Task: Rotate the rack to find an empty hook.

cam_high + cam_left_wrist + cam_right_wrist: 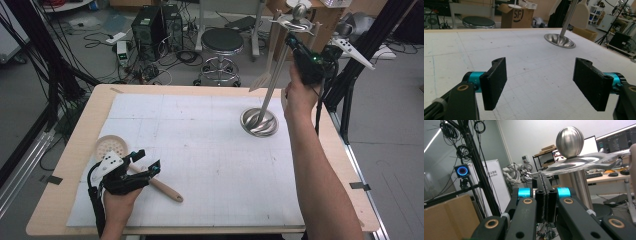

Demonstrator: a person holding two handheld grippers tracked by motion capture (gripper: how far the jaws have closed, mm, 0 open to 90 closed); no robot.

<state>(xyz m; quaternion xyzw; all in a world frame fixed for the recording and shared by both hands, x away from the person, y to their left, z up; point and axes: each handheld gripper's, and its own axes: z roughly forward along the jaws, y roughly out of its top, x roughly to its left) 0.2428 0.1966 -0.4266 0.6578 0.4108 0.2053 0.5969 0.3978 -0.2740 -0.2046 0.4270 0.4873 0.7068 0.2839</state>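
A metal utensil stand has its round base [258, 122] on the white mat [200, 150], and its pole rises to a ball top [300, 10]. A pale wooden spatula [264, 75] hangs from its ring. My right gripper [292, 41] is held high beside the pole, just under the ring. In the right gripper view its jaws [545, 195] are shut together below the ball [569, 138] and ring [579, 162], and nothing shows between them. My left gripper [148, 159] rests at the near left, open, over a wooden-handled skimmer [167, 190] with a round perforated head [111, 146]. Its pads [495, 82] stand wide apart over bare mat.
The stand base [559, 40] and the spatula [580, 15] lie far ahead of the left gripper. Behind the table stand a round stool [221, 42], computer towers [150, 25] and loose cables. Black frame poles [360, 50] rise at the right.
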